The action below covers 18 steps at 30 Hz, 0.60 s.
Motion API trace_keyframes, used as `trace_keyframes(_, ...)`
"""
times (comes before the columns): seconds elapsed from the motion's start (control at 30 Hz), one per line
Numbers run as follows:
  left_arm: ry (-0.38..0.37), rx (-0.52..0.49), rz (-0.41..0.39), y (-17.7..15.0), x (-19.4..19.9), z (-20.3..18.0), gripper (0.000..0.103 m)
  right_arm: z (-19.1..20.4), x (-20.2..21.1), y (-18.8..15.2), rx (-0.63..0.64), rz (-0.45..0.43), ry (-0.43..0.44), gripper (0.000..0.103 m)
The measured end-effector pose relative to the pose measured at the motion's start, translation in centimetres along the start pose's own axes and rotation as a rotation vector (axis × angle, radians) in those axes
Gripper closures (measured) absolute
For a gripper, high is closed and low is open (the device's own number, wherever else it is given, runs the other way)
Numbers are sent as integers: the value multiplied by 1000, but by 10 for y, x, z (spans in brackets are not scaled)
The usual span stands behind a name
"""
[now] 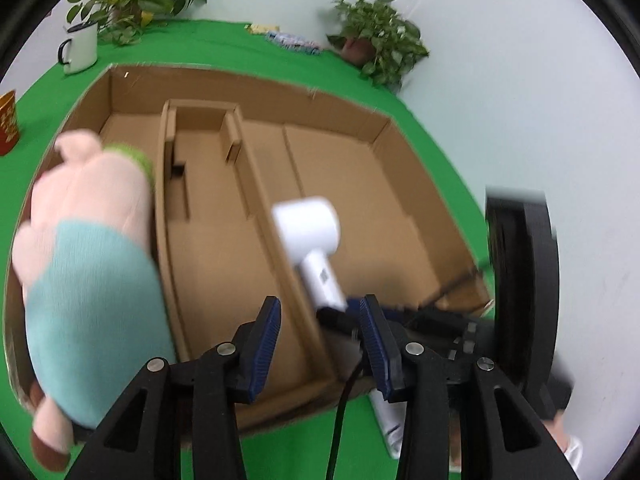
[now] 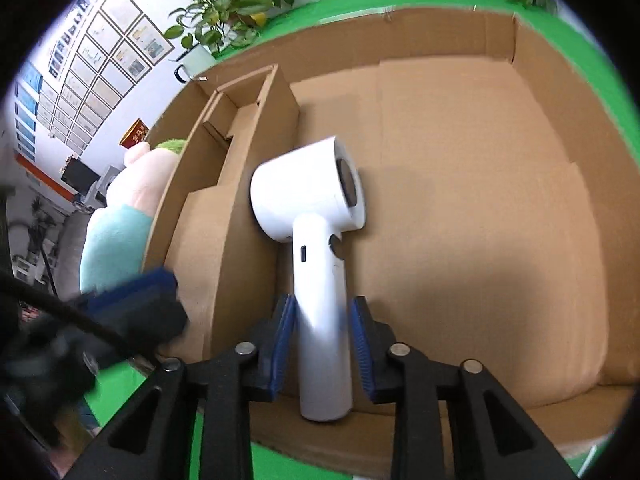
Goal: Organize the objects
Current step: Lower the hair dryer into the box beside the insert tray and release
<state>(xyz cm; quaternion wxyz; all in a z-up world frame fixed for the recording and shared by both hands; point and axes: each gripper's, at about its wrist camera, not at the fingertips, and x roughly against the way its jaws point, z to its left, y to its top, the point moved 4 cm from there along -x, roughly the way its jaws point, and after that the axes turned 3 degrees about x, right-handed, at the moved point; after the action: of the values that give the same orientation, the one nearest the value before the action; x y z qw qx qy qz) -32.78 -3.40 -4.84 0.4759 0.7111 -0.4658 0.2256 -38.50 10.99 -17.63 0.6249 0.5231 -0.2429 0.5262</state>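
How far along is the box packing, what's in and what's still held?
Done: the plush toy lies in the left compartment of the cardboard box. In hand: the right gripper has its jaws clamped on the handle of the white hair dryer, over the wide right compartment; not yet released. Left gripper holds nothing. Left: set the dryer down. The middle compartment looks bare.

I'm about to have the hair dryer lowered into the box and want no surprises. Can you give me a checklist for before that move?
1. Right gripper clamped on the hair dryer handle: ok.
2. Right-hand compartment floor of the cardboard box free under the dryer: ok.
3. Left gripper holding nothing, jaws apart: ok.
4. Plush toy settled in the left compartment: cannot tell, it is blurred.
5. Black cable near the left gripper clear of the box: cannot tell.
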Motion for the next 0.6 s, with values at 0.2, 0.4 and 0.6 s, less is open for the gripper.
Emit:
trace_keyframes(0.2, 64, -23, 38, -32, -1, 16, 66, 4, 3, -10, -61, 8, 19, 77)
trace_keyframes(0.4, 140, -104, 60, -46, 10, 19, 72, 8, 1, -8, -94, 18, 32, 76)
trace_keyframes(0.6, 113, -63, 48, -48, 18, 23, 71, 24, 39, -15, 81, -164, -157, 32)
